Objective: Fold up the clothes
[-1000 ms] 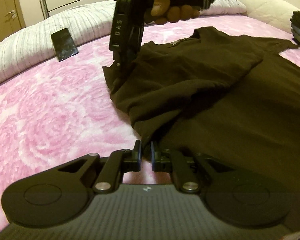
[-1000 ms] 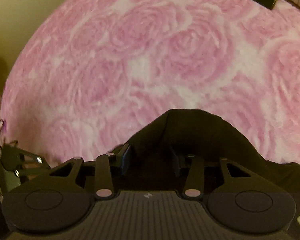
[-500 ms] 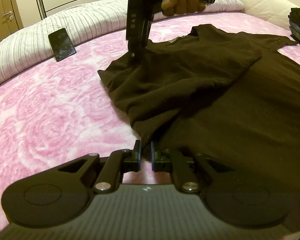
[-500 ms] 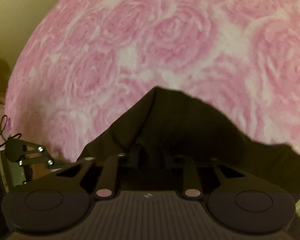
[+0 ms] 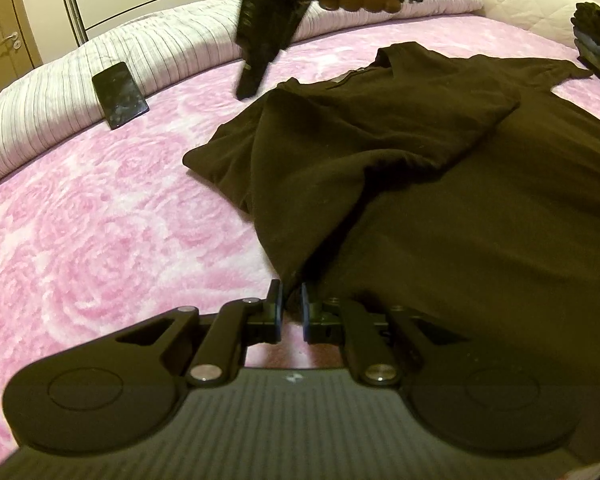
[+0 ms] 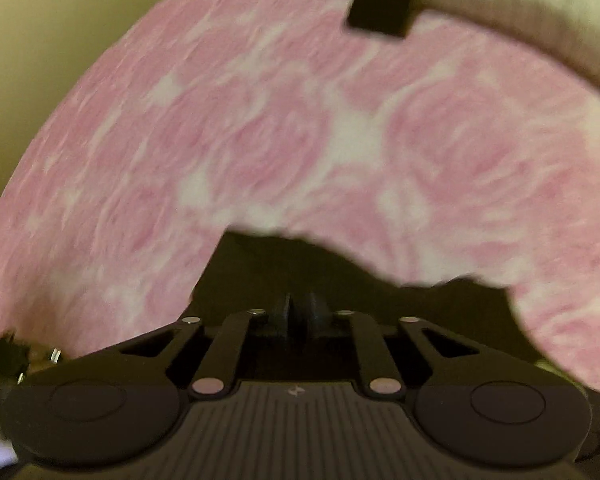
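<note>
1. Left gripper (image 5: 291, 307) is clamping the near hem of the dark brown cotton T-shirt (image 5: 400, 168) on the pink rose-patterned blanket (image 5: 100, 240), anchoring the fold.
2. Right gripper (image 5: 244, 92) is hovering far left, jaws opening, nothing between.

The shirt (image 5: 400, 168) lies spread on the bed (image 5: 80, 240) — toward its right edge; the phone (image 5: 119, 94) at the far-left edge; stacked clothes (image 5: 598, 40) — far-right corner.
</note>
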Motion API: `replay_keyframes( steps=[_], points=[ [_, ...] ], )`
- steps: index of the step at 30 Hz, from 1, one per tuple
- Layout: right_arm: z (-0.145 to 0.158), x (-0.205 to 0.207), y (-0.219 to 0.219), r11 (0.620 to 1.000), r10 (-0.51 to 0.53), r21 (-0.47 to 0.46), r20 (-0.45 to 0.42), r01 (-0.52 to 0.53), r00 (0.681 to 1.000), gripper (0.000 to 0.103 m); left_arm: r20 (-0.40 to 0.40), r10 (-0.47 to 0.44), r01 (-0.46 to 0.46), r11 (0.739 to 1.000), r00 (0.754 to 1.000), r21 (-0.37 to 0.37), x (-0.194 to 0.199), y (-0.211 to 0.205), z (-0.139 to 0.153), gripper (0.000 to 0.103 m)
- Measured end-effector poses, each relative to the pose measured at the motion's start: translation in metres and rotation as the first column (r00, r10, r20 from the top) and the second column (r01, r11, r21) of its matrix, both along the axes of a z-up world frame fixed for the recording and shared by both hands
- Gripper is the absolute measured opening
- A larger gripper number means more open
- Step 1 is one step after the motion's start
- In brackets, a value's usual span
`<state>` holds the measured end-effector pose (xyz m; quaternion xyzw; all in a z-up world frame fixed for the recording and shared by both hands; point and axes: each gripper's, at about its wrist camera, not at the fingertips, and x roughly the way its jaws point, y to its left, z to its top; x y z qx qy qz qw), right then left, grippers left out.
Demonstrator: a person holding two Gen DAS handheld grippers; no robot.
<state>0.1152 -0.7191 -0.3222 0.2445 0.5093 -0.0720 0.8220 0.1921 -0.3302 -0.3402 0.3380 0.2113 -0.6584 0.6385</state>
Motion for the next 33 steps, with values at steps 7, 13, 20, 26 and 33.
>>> replay_keyframes(
  steps=[7, 13, 20, 26, 33],
  points=[
    [0.029, -0.02, 0.039, 0.996, -0.014, -0.084, 0.15, 0.027, 0.989, 0.04, 0.006, 0.022, -0.022, 1.0, 1.0, -0.003, 0.004, 0.001, 0.012, 0.013],
    [0.036, -0.082, 0.142, 0.946, 0.011, -0.325, 0.055, 0.008, 0.998, 0.048, 0.136, -0.081, 0.088, 0.995, 0.987, -0.05, -0.014, -0.006, 0.031, 0.025],
    [0.002, -0.164, 0.255, 0.914, -0.112, -0.404, -0.151, 0.042, 0.982, 0.056, 0.267, -0.217, 0.218, 0.976, 0.939, 0.027, -0.042, -0.038, 0.016, 0.027],
    [0.006, -0.215, 0.207, 0.863, -0.421, -0.328, -0.045, 0.385, 0.906, 0.06, 0.267, -0.196, 0.166, 0.977, 0.944, 0.132, -0.036, -0.039, 0.011, 0.012],
    [-0.007, -0.252, 0.13, 0.703, -0.679, -0.188, 0.109, 0.686, 0.726, 0.059, 0.316, -0.233, 0.176, 0.964, 0.92, 0.2, -0.039, -0.03, 0.003, 0.012]
  ],
)
